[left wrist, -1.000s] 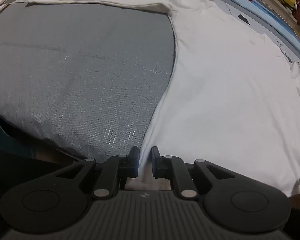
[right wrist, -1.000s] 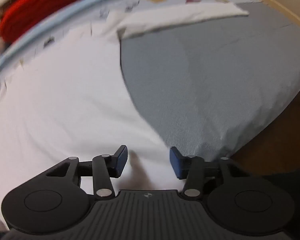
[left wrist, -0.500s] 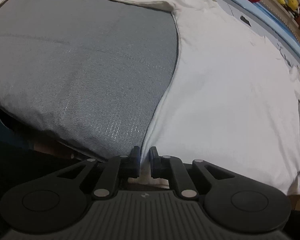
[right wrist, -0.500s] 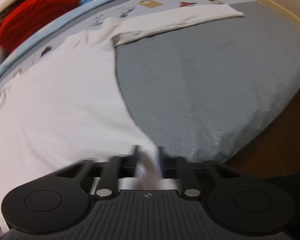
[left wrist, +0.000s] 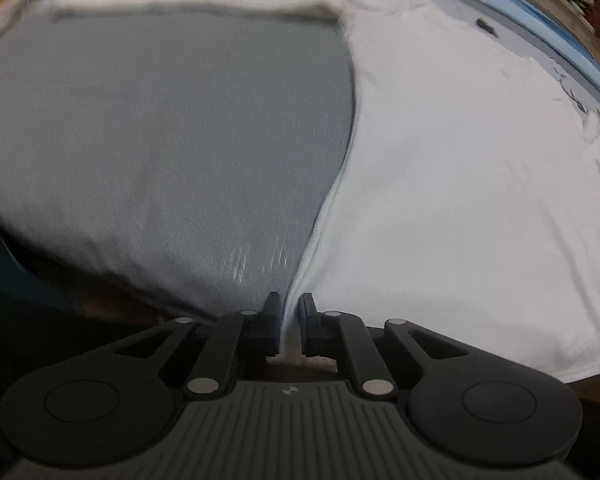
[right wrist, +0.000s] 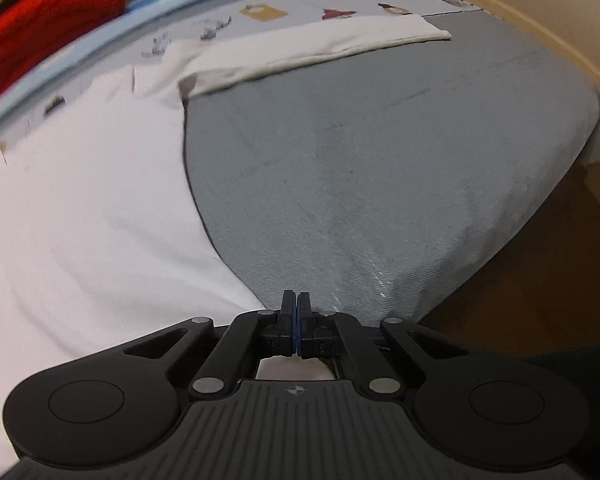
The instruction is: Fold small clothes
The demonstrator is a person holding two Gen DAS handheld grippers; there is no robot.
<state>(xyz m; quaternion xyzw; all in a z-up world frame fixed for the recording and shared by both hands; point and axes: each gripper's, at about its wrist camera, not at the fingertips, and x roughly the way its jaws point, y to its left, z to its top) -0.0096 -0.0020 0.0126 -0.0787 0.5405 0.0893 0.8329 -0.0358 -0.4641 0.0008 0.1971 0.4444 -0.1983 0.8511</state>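
Grey bedding [right wrist: 380, 160] is faced by both downward-tilted grippers: left gripper [left wrist: 288, 312] and right gripper [right wrist: 296, 312], just closed, are each clamped on the white shirt's [left wrist: 460, 200] hem.

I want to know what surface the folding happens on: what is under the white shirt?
The white shirt lies on a grey sheet; a patterned cloth shows past its sleeve. What lies directly beneath the shirt is covered.

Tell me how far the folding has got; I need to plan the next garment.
Done: the white long-sleeved shirt lies spread flat on the grey mattress, sleeves out.

In hand: the left hand-held gripper pinches one hem corner; the right hand-held gripper has just been closing at the other corner, its pads together, though cloth between them is not clearly visible.

Left: every fold; none shows yet.
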